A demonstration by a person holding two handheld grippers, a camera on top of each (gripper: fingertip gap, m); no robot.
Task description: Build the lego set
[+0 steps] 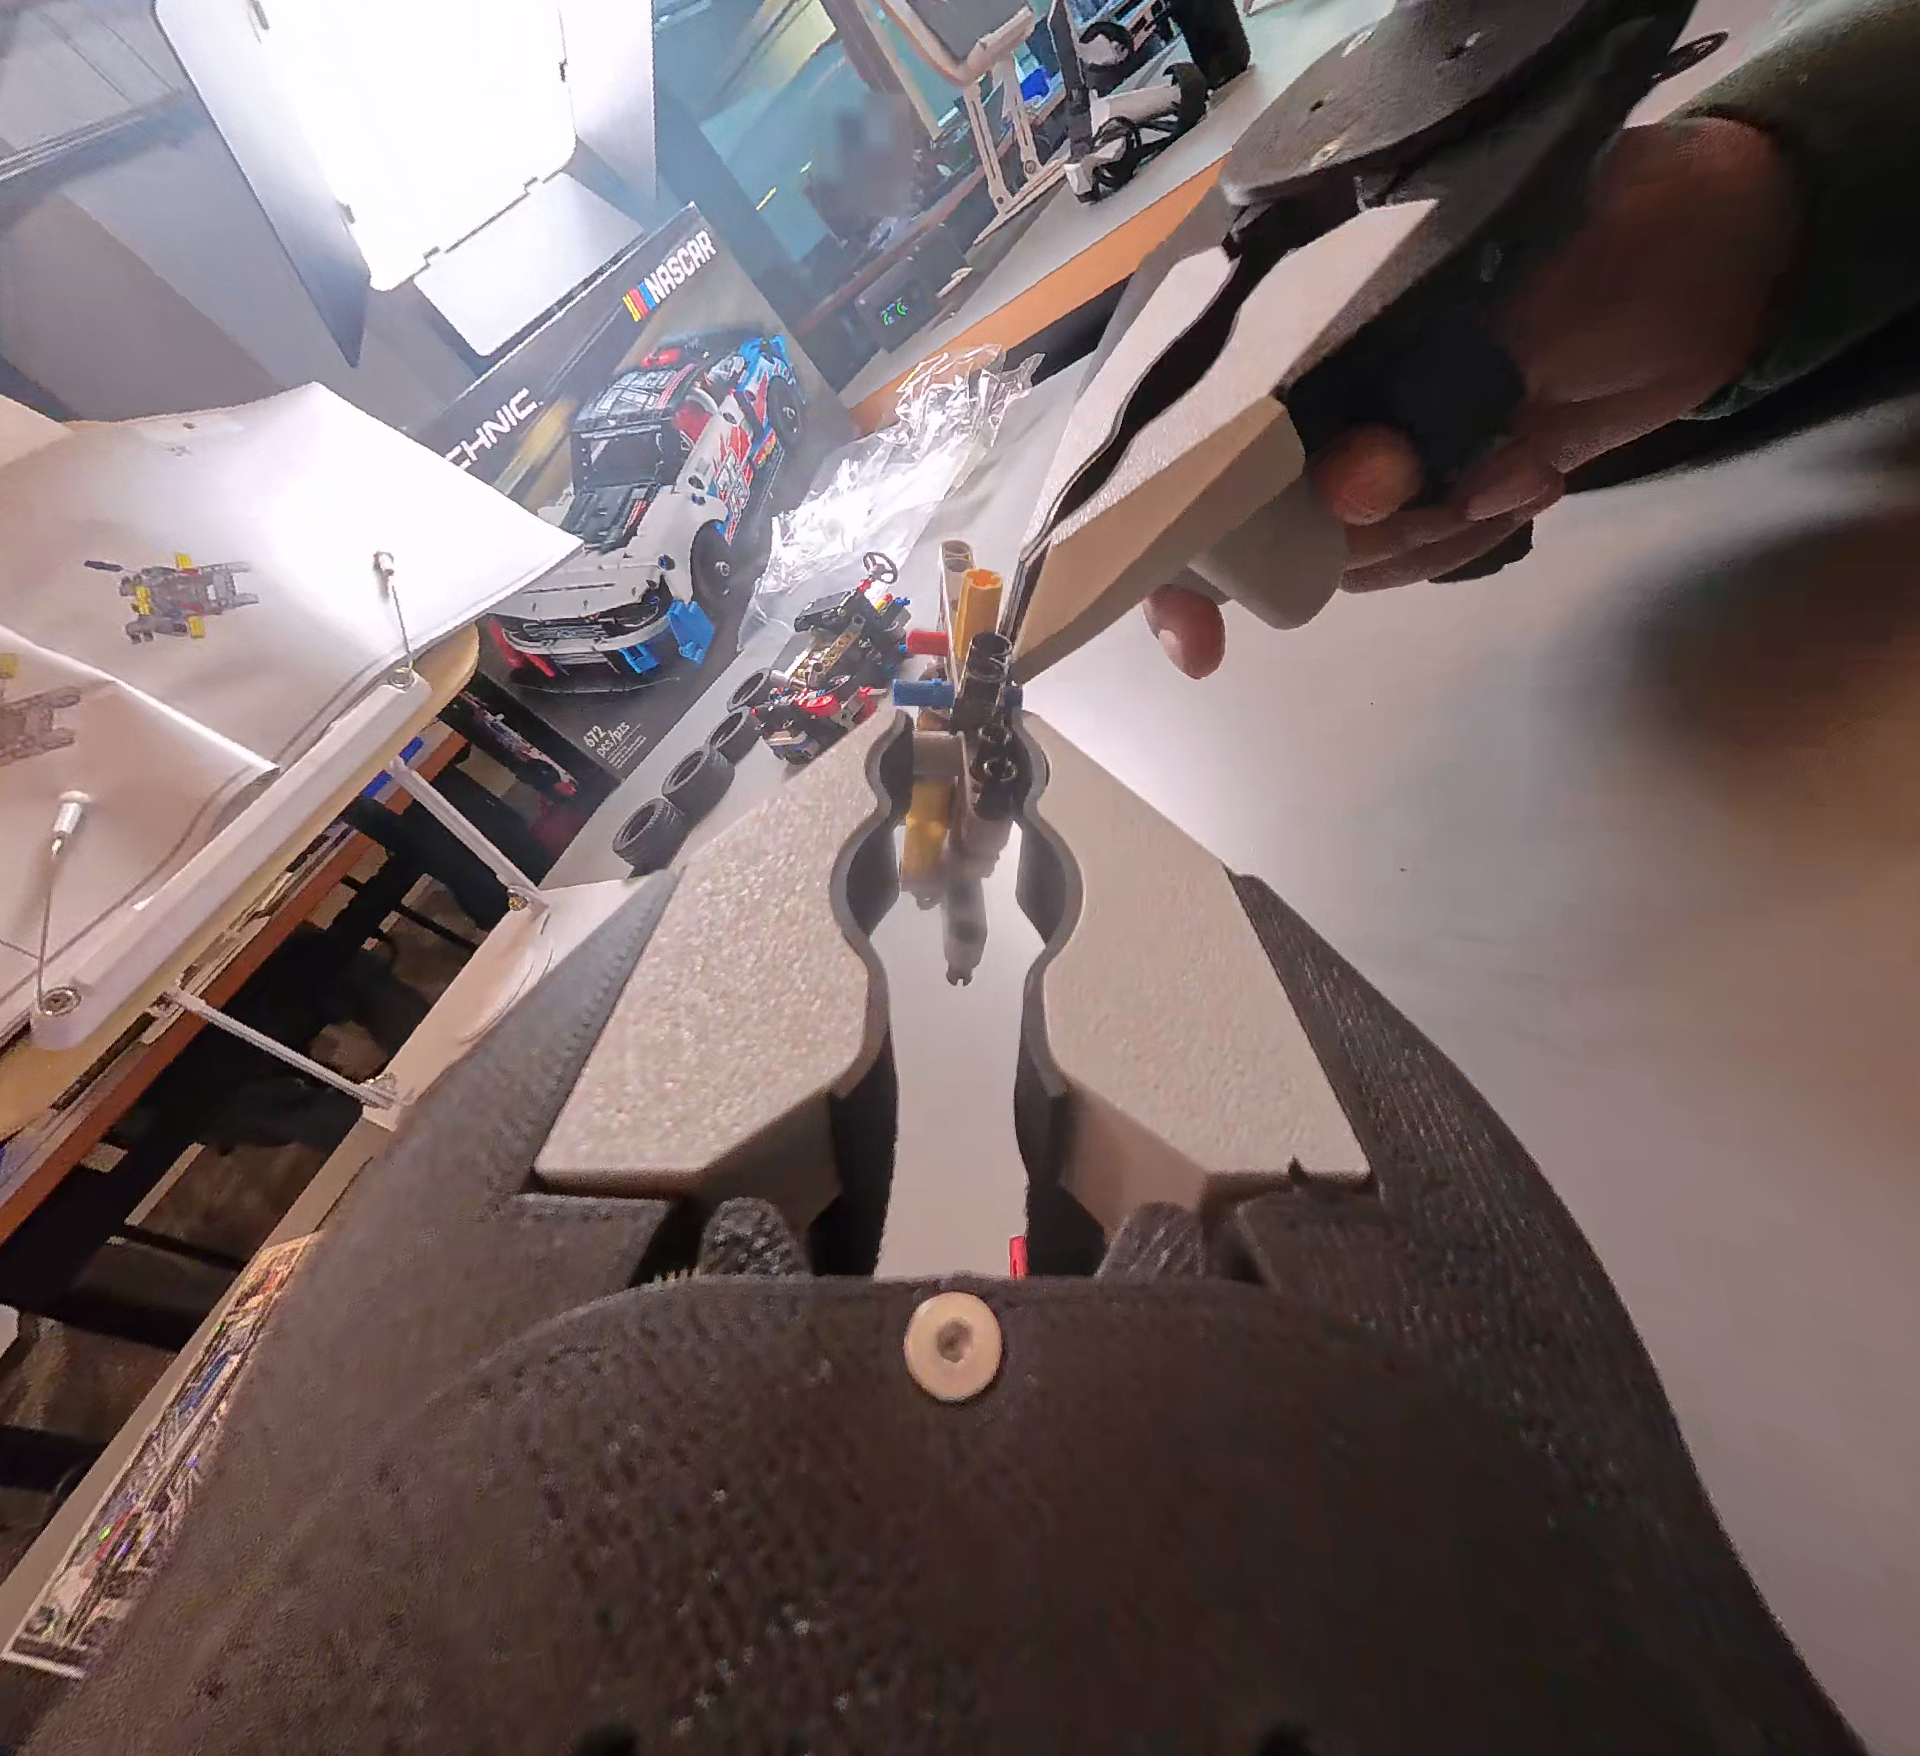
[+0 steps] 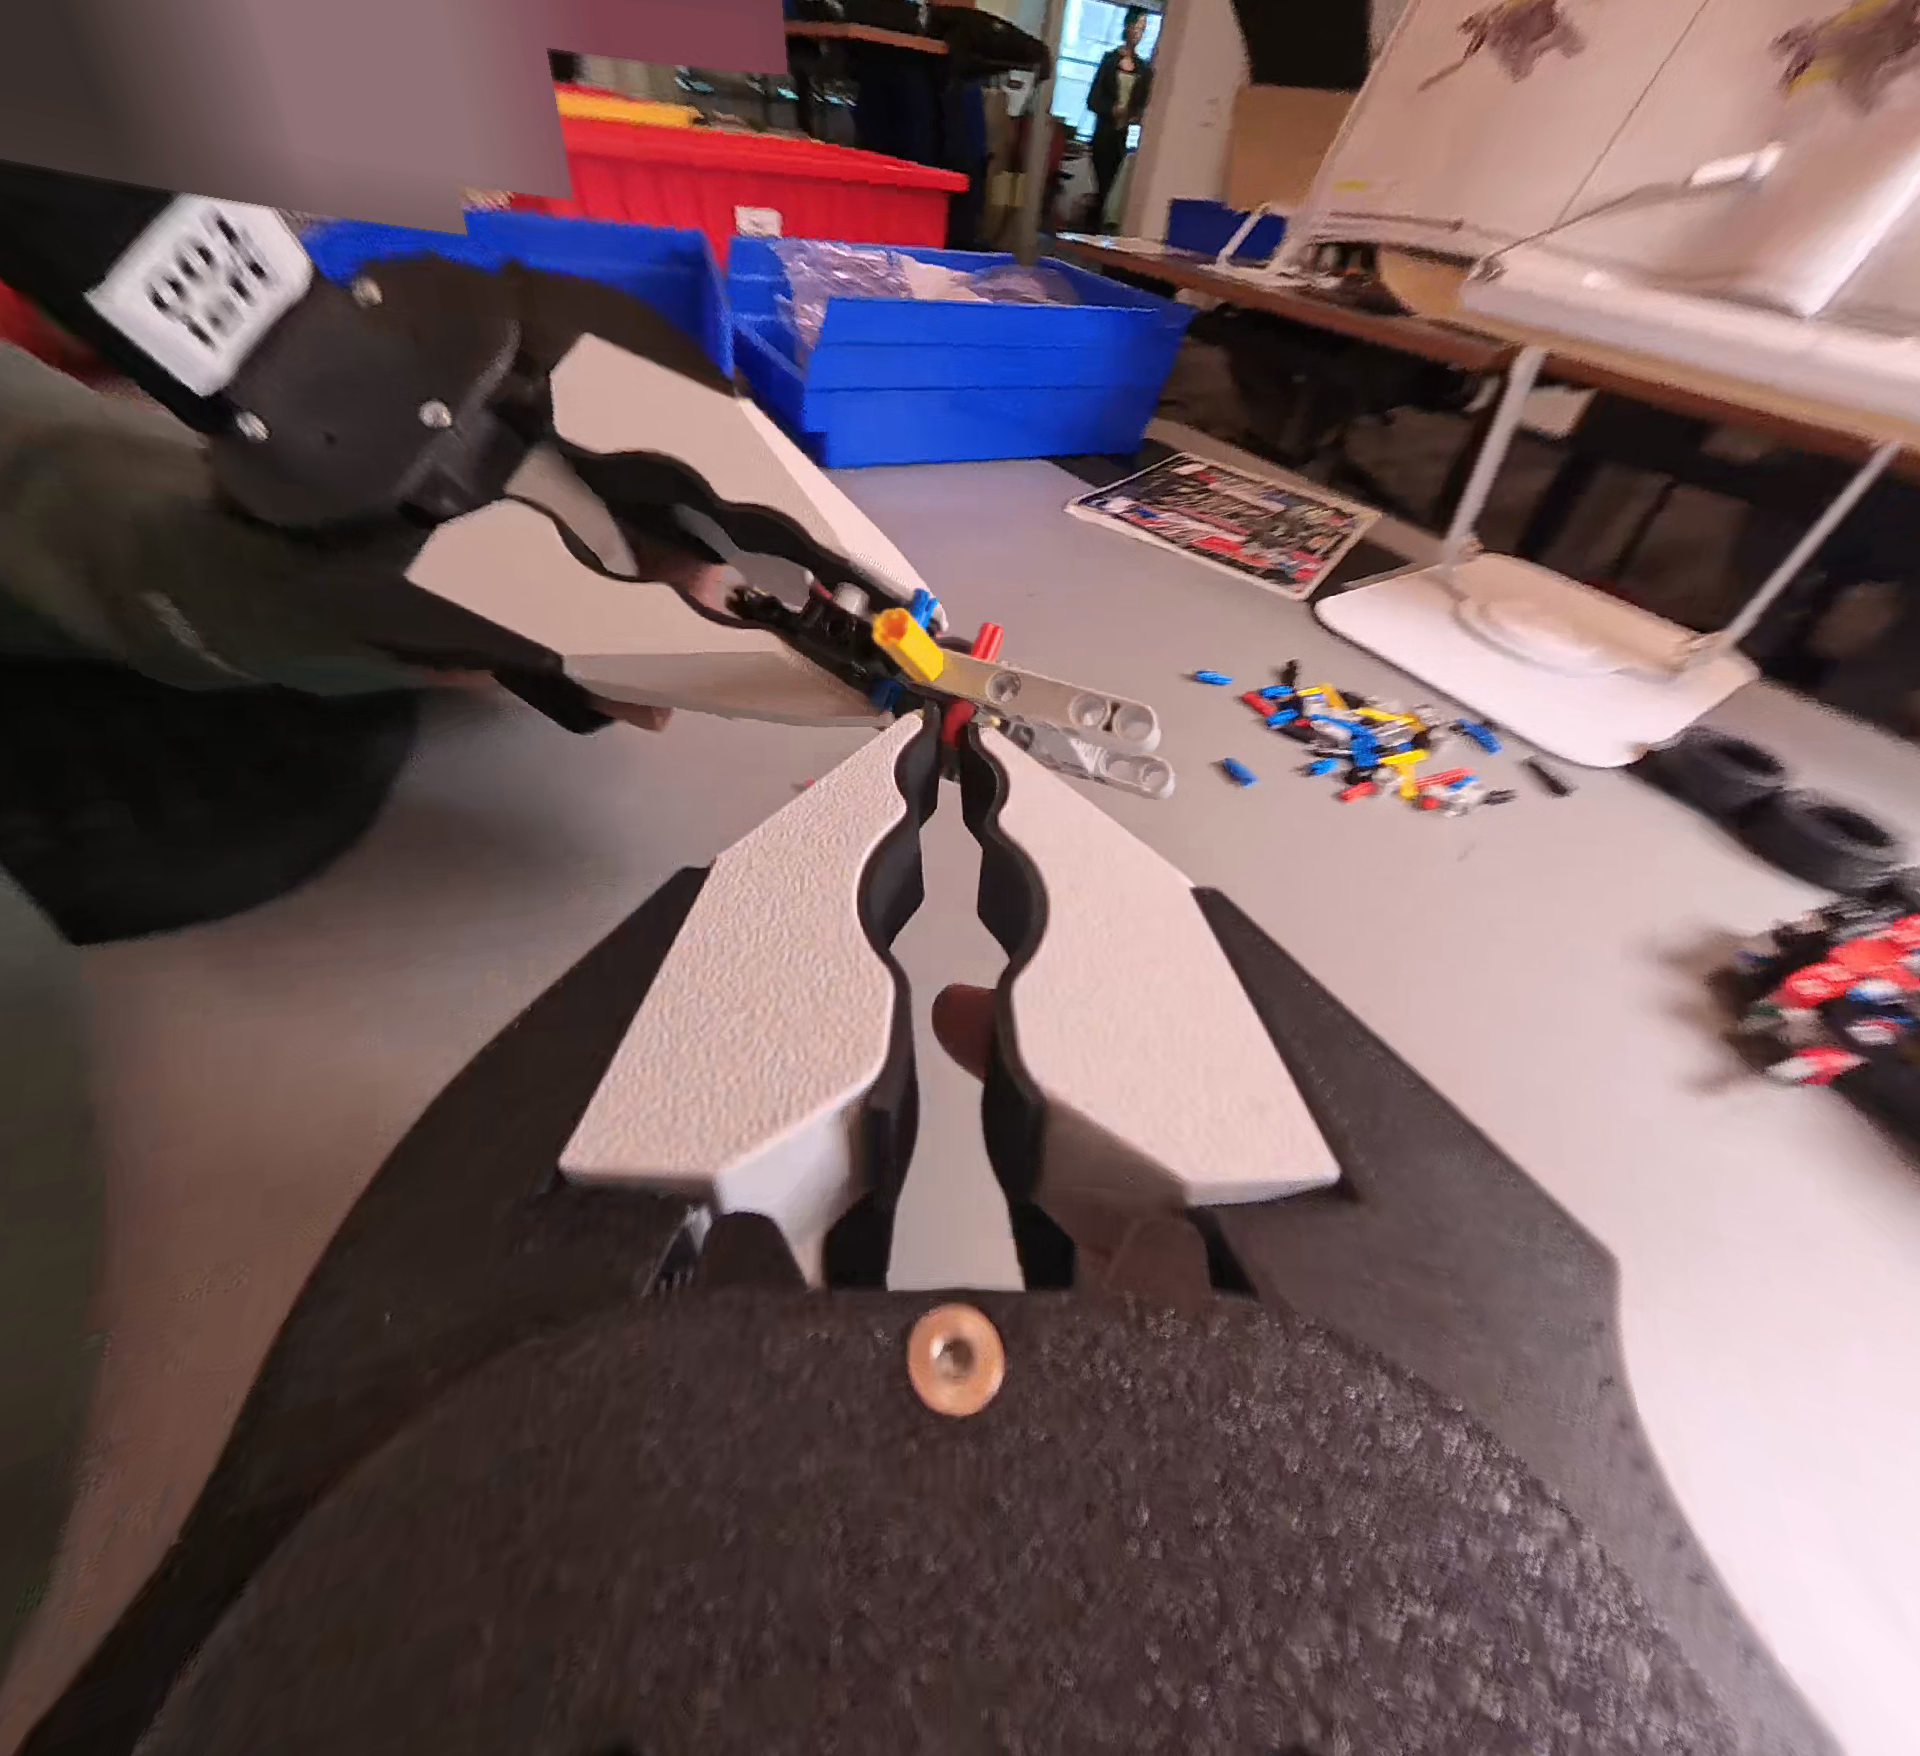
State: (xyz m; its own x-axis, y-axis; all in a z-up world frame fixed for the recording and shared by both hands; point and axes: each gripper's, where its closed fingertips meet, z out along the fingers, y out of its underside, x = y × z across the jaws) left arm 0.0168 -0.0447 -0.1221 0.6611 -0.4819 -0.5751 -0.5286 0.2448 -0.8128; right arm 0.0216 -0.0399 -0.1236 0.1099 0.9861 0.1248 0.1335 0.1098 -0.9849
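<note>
We are holding the small lego sub-assembly (image 1: pixel 961 730) in the air above the grey desk (image 1: pixel 1455 875), between the two tools; the left claw (image 1: pixel 951 740) is gripping it across its black and grey core, jaws drawn narrow onto it, a yellow piece and a grey pin hanging down between the fingers; the right claw (image 2: pixel 948 730) is meeting it from the other side, jaws nearly together on a red pin at the joint, though whether it is truly pinching that pin or only touching it we cannot tell; in the right wrist view the sub-assembly (image 2: pixel 997 688) is showing two light grey holed beams jutting out past the tips, a yellow connector at the near end, blue pins beside it; we are judging the piece as light and rigid, hard smooth plastic, so likely to slip or swivel under a point grip; the friction pins are probably loosening if we twist or lever, so we are preferring a hold across the flat faces of the beams or the dense core, not on a single protruding pin; the loose parts pile (image 2: pixel 1361 740) is lying on the desk well apart to the right; black tyres (image 1: pixel 686 781) and a partly built chassis (image 1: pixel 831 667) are sitting near the set's box (image 1: pixel 665 501); the open instruction booklet (image 1: pixel 208 563) is resting on its stand.
</note>
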